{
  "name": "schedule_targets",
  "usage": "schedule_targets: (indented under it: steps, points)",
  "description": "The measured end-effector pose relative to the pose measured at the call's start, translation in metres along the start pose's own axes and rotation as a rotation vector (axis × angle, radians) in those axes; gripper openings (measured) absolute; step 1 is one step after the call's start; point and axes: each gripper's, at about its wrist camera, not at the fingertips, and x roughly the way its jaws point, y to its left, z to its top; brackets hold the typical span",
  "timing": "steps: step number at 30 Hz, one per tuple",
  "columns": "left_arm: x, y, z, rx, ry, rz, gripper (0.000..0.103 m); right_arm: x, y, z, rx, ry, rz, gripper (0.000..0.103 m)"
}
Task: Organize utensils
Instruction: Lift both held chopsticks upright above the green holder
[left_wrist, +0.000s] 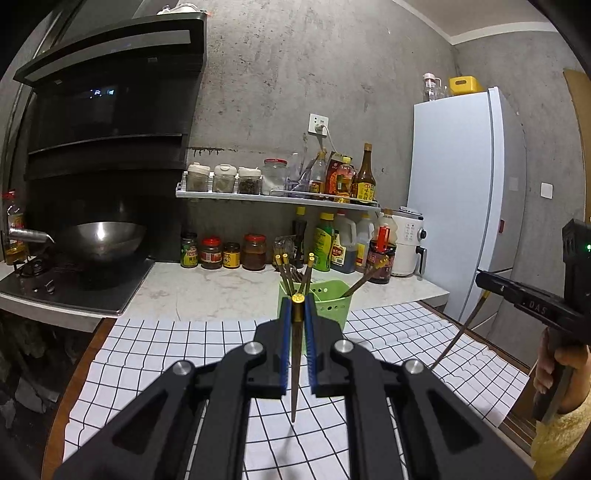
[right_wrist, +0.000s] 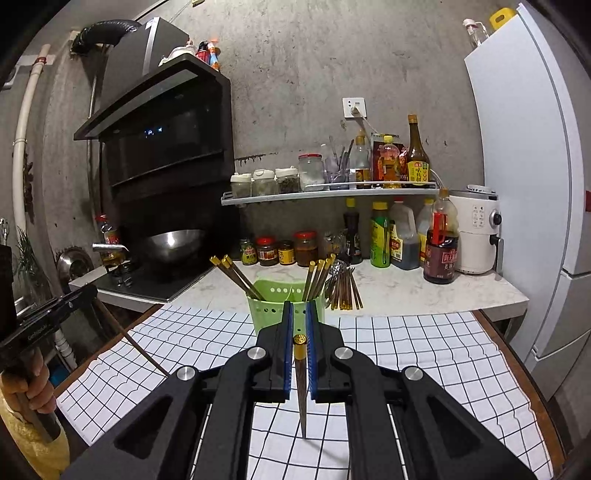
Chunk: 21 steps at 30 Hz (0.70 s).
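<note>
Left claw (left_wrist: 297, 314) clamped on chopstick (left_wrist: 295, 354), gold cap fwd, tip hanging over checked cloth (left_wrist: 177, 343) on bench. Right claw (right_wrist: 300, 321) clamped likewise on 2nd chopstick (right_wrist: 302, 384), gold cap fwd, tip down over same cloth. Green holder (right_wrist: 273, 295) upright at cloth's far edge w/ more chopsticks in two compartments; loose bundle (right_wrist: 345, 291) flat on bench just right of holder.

Home kitchen: wok (left_wrist: 101, 236) on stove, range hood (left_wrist: 110, 99), fridge (left_wrist: 465, 192)
</note>
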Motion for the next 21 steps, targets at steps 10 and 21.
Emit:
schedule_targets:
  steps: [10,21]
  points:
    - [0.021,-0.001,0.003,0.037,0.081,0.005,0.007,0.015,0.000,0.005,-0.011,0.009,-0.011,0.007]
    - [0.050,-0.017,-0.009,0.110,0.167,0.049,0.007,0.065,-0.001,-0.025,-0.011,0.178,0.023,0.007]
